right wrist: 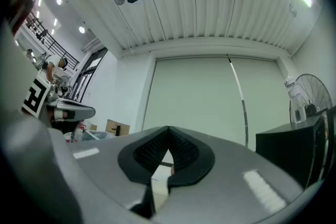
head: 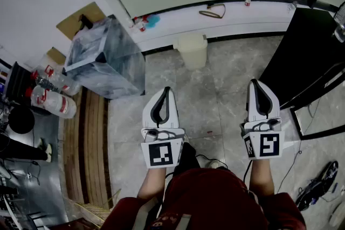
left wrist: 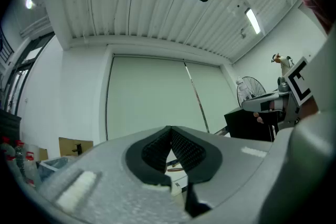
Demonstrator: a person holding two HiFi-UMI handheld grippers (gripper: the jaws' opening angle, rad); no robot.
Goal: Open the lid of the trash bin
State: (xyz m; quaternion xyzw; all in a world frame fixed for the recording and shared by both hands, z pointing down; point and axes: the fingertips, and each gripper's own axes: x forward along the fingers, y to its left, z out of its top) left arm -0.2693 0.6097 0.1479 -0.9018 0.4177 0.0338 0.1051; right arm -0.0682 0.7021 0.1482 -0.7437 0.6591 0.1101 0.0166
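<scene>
A small cream trash bin [head: 191, 50] with its lid down stands on the floor against the far wall's white ledge. My left gripper [head: 166, 90] hangs above the grey floor, short of the bin and slightly to its left, with its jaws touching at the tips and nothing between them. My right gripper [head: 254, 82] is level with it, further right of the bin, also shut and empty. In the left gripper view the dark pads [left wrist: 157, 150] meet at the tip, and in the right gripper view the pads [right wrist: 152, 150] do the same. Both grippers point a little upward toward the wall.
A large grey marbled box [head: 107, 60] stands left of the bin, with plastic bottles [head: 49, 98] and wooden planks [head: 89, 143] beyond it. A black cabinet [head: 307, 56] fills the right side. Cables [head: 318, 183] lie on the floor at the lower right.
</scene>
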